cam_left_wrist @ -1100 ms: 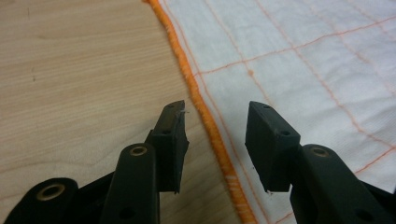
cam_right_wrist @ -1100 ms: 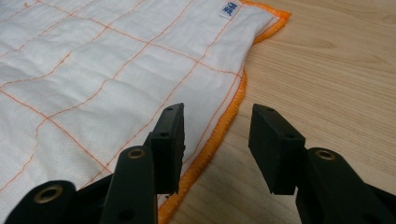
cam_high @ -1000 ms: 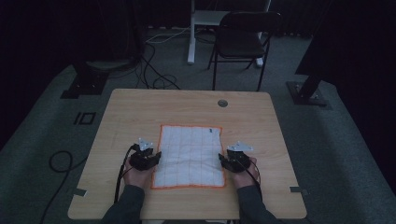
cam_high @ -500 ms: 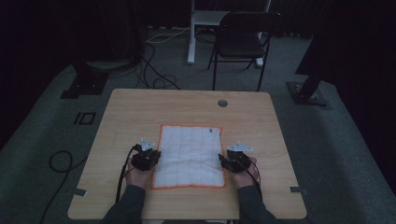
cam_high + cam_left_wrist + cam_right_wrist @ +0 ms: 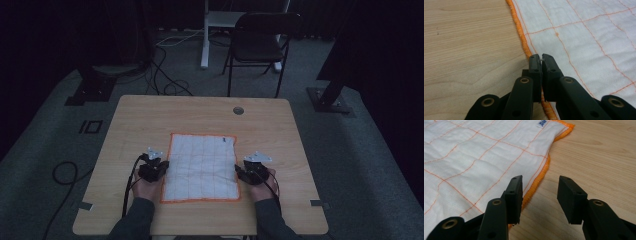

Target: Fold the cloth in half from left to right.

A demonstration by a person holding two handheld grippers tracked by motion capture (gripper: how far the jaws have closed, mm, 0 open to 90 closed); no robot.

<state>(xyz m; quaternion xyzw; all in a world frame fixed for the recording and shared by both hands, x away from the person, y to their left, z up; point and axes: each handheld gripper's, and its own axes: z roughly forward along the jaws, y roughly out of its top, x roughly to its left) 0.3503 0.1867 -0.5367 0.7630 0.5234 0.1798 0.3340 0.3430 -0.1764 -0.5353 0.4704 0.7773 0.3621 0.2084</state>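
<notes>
A white cloth (image 5: 202,167) with orange grid lines and an orange hem lies flat on the wooden table (image 5: 150,120). My left gripper (image 5: 165,166) is at the cloth's left edge. In the left gripper view its jaws (image 5: 541,57) have just been closing and now meet on the orange hem (image 5: 522,40), a sliver of fabric pinched at the tips. My right gripper (image 5: 238,171) is at the cloth's right edge. Its jaws (image 5: 539,182) stand apart, one over the cloth (image 5: 474,157) and one over bare wood, with the hem between them untouched.
A small blue tag (image 5: 543,123) sits at the cloth's far right corner. A round cable hole (image 5: 238,110) lies near the table's far edge. Beyond the table stand a black folding chair (image 5: 260,42) and stand bases, with cables on the floor (image 5: 165,85).
</notes>
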